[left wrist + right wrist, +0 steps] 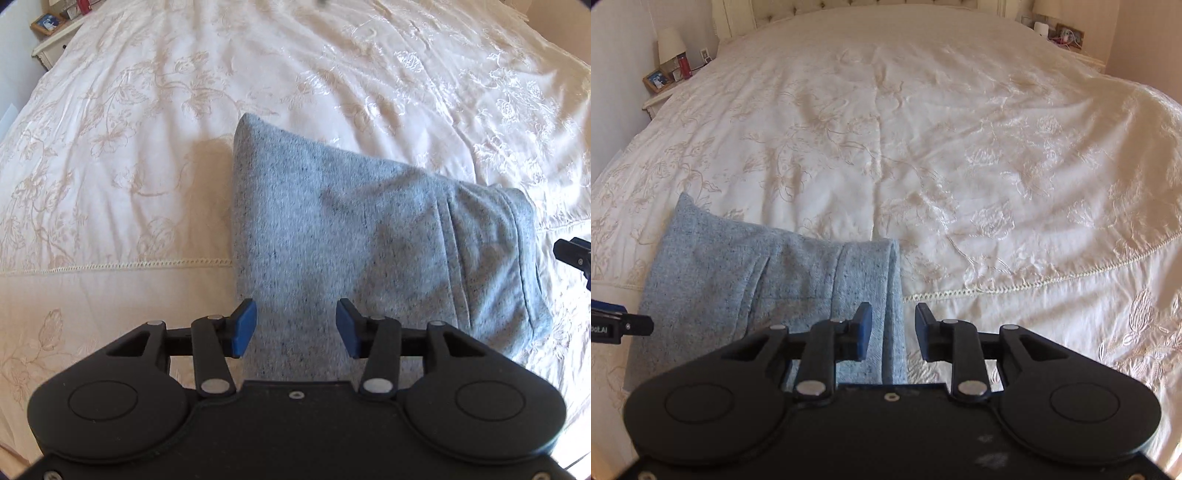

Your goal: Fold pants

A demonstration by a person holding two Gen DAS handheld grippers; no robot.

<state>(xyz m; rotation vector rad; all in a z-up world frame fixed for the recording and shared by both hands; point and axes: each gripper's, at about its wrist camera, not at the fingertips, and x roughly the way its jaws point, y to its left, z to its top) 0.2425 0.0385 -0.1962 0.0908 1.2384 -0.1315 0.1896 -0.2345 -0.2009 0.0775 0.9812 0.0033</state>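
Light blue-grey pants (369, 240) lie folded into a compact stack on the cream bedspread (129, 147). My left gripper (296, 326) is open and empty, hovering over the near left part of the pants. In the right wrist view the pants (757, 288) lie at the lower left. My right gripper (894, 332) is open and empty over the right edge of the pants. The right gripper's tip shows at the right edge of the left wrist view (574, 254); the left gripper's tip shows at the left edge of the right wrist view (620, 325).
The bedspread (960, 147) has embroidered flowers and a lace seam (1015, 288). A nightstand (665, 81) with a lamp, photo frame and red bottle stands at the far left. Another nightstand (1067, 37) stands at the far right, by the headboard.
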